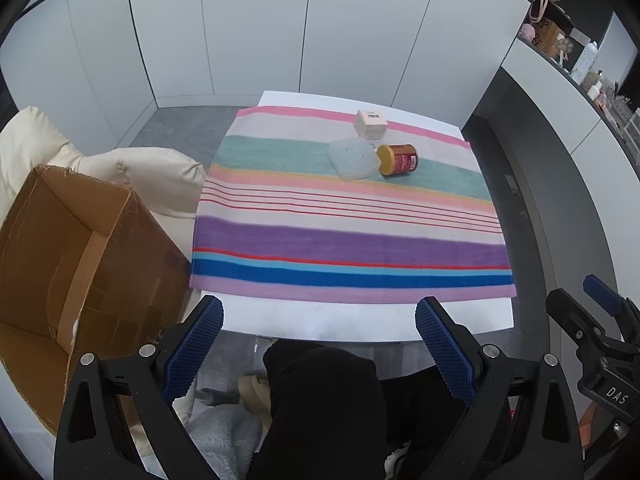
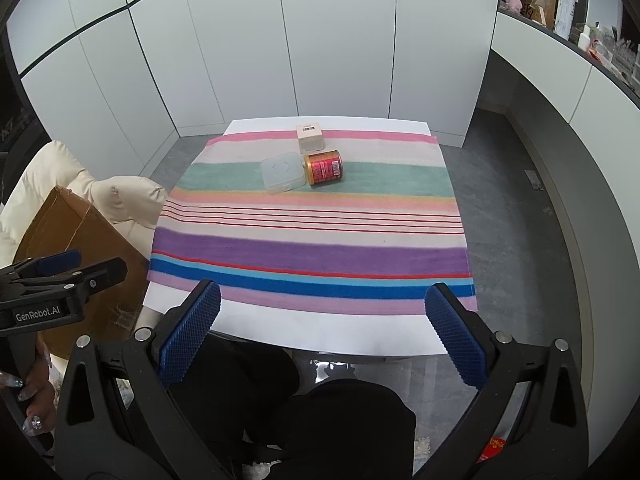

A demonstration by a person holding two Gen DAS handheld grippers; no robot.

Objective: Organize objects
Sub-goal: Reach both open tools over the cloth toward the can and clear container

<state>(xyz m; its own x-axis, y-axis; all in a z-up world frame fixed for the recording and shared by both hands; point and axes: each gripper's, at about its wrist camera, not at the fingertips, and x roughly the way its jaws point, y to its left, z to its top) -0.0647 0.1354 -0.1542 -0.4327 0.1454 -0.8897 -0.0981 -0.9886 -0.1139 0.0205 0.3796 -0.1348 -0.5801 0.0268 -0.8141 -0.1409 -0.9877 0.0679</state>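
Start of the task: both left tongs (image 1: 319, 316) and right tongs (image 2: 323, 307) gape wide, empty, held back at the worktop's (image 2: 320, 330) near edge. Tipped can (image 2: 323, 167), clear lidded container (image 2: 282, 172) and small carton (image 2: 310, 138) cluster far ahead; cardboard box (image 1: 80, 264) sits left of the left tongs. Next likely calls for a long reach forward to grasp one.

On the striped cloth (image 1: 348, 216) a jar (image 1: 398, 159) lies sideways, touching a clear lid (image 1: 353, 159), beside a small box (image 1: 371, 123).

Cardboard box (image 1: 72, 264) cut off at left; contents perhaps unseen.
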